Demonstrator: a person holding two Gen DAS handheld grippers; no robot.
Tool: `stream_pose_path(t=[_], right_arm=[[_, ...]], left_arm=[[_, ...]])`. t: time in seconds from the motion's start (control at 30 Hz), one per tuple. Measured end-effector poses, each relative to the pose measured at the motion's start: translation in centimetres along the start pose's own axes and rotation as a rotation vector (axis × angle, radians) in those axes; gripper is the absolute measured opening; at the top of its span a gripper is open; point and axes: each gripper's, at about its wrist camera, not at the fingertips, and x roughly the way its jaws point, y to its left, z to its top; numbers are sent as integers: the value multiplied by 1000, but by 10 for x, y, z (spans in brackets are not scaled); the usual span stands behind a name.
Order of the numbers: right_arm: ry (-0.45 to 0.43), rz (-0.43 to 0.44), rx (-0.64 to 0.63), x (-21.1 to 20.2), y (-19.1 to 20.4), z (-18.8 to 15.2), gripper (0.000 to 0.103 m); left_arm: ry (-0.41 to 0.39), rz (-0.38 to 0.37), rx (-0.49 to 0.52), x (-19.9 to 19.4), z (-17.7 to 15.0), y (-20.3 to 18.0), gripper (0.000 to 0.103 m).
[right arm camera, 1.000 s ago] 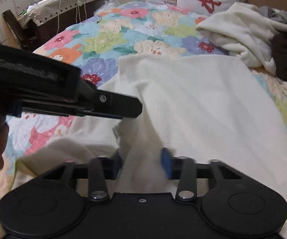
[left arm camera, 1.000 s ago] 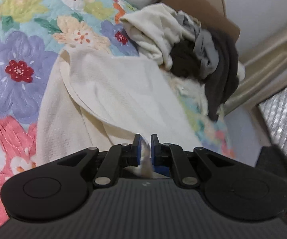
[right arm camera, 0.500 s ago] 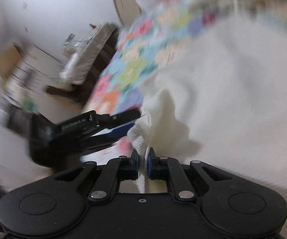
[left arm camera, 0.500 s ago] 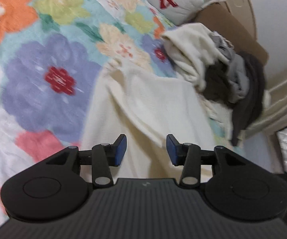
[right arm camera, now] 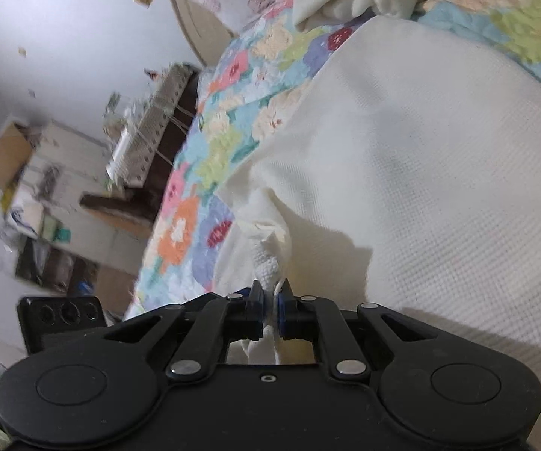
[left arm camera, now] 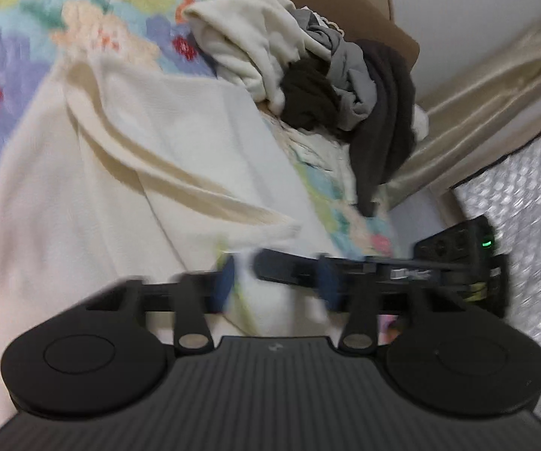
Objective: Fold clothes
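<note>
The cream garment (right arm camera: pixel 402 173) lies spread on the bed (right arm camera: pixel 210 150), centre frame. The right gripper (right arm camera: pixel 269 306) has its fingers clamped on a bunched corner; the left gripper (left arm camera: pixel 276 282), fingers apart and just closing, needs a second corner to carry the fold.

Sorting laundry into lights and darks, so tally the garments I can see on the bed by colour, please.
Cream or white: 2, the spread waffle-knit garment pinched in the right gripper, and one bunched in the pile.
Grey: 1.
Dark brown or charcoal: 2, though they may be one piece.
Total: 5, as far as the pile shows.
</note>
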Motion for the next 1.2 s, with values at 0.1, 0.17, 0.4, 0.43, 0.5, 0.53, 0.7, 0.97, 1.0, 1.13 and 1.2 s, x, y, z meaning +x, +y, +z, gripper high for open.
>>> stream_pose_path(t=[0.1, 0.17, 0.4, 0.43, 0.5, 0.53, 0.7, 0.97, 1.0, 1.13, 1.2], right_arm=[[12, 9, -35, 4, 12, -2, 10], [14, 20, -66, 11, 24, -4, 10], [74, -142, -314, 44, 74, -30, 15], [96, -150, -345, 47, 78, -36, 24], [138, -156, -400, 51, 85, -47, 40], [146, -126, -398, 48, 86, -51, 42], [82, -111, -375, 7, 91, -70, 53], [47, -415, -661, -12, 99, -128, 54], [50, -435, -681, -6, 98, -130, 54], [56, -508, -785, 23, 102, -133, 54], [32, -550, -808, 33, 103, -129, 46]], left_arm=[[35, 38, 47, -10, -7, -16, 3], [31, 52, -5, -21, -9, -16, 2], [-62, 255, -127, -73, -6, 18, 5], [-64, 298, -130, -77, -4, 25, 5], [-74, 374, -125, -81, 2, 37, 6], [-82, 406, -115, -82, 6, 42, 10], [-119, 520, 74, -62, 42, 42, 45], [-102, 506, 227, -8, 82, 44, 52], [-104, 512, 237, -1, 87, 45, 52], [-51, 502, 231, 22, 99, 55, 1], [-53, 496, 228, 25, 97, 57, 2]])
